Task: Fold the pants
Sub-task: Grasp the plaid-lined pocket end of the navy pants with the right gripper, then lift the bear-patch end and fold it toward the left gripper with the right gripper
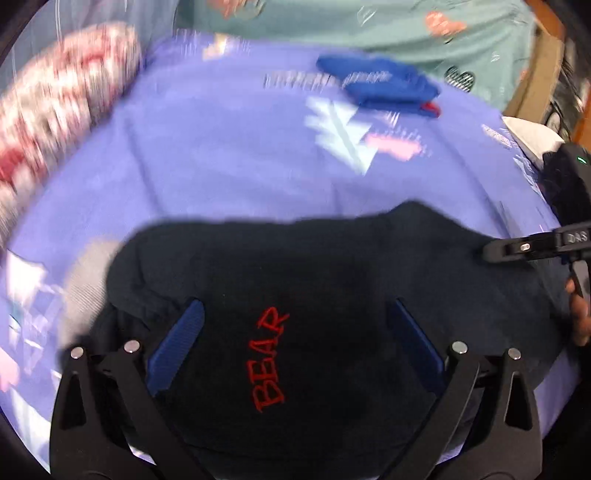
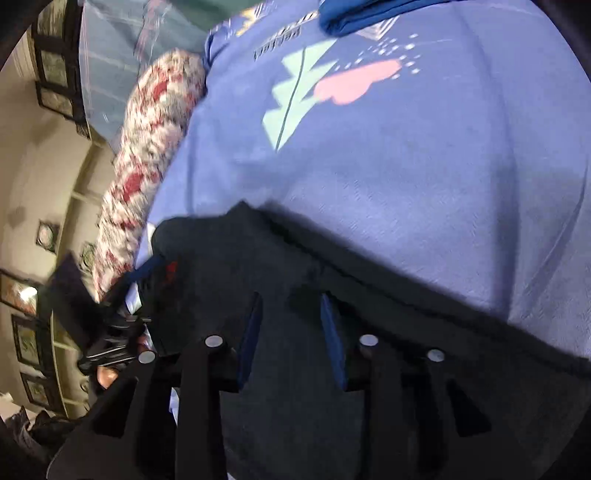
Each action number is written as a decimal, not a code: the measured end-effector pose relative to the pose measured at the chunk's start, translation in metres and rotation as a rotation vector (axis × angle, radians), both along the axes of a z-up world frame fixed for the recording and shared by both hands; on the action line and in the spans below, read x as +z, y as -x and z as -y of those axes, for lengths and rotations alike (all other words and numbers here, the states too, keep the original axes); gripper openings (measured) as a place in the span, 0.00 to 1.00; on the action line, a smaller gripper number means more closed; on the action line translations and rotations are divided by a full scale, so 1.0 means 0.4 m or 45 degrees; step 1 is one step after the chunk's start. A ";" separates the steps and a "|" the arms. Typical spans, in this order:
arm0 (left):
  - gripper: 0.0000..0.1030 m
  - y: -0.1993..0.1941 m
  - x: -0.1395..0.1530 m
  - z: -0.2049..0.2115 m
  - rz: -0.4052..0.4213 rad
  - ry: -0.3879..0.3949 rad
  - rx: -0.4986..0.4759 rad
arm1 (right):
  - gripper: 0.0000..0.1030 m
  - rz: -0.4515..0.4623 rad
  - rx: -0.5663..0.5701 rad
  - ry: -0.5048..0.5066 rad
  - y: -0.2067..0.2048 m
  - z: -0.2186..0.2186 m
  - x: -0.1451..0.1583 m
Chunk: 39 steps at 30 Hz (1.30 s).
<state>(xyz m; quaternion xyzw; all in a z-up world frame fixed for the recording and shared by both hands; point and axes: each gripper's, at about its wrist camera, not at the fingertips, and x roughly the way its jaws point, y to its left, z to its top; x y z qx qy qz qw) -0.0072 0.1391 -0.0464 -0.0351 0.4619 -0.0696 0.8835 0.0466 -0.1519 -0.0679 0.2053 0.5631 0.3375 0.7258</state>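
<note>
The black pants [image 1: 314, 280], with red "BEAR" lettering, lie bunched on a purple printed bedsheet [image 1: 229, 147]. My left gripper [image 1: 295, 321] hovers over the lettering with its blue-padded fingers [image 1: 181, 339] spread wide, holding nothing. My right gripper shows at the right edge of the left wrist view [image 1: 517, 249], over the pants' right end. In the right wrist view the pants [image 2: 369, 350] fill the lower half and my right gripper [image 2: 291, 321] is above them, its pads [image 2: 330, 332] partly apart with no cloth clearly pinched between them.
A folded blue garment [image 1: 380, 83] lies farther back on the sheet, also in the right wrist view [image 2: 354, 14]. A red-and-white patterned bolster [image 1: 55, 110] runs along the left. A teal sheet [image 1: 369, 22] lies at the back. Framed pictures hang on a wall [image 2: 33, 184].
</note>
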 end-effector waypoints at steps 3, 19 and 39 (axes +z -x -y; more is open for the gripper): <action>0.98 0.014 0.023 -0.030 0.079 0.063 0.046 | 0.36 0.197 -0.125 0.072 0.043 0.090 0.083; 0.98 0.009 0.008 -0.024 0.053 0.045 0.054 | 0.19 0.327 -0.582 0.895 0.212 0.563 0.032; 0.98 0.016 0.009 -0.040 0.078 0.116 0.061 | 0.78 0.037 -0.857 0.171 0.479 0.707 0.104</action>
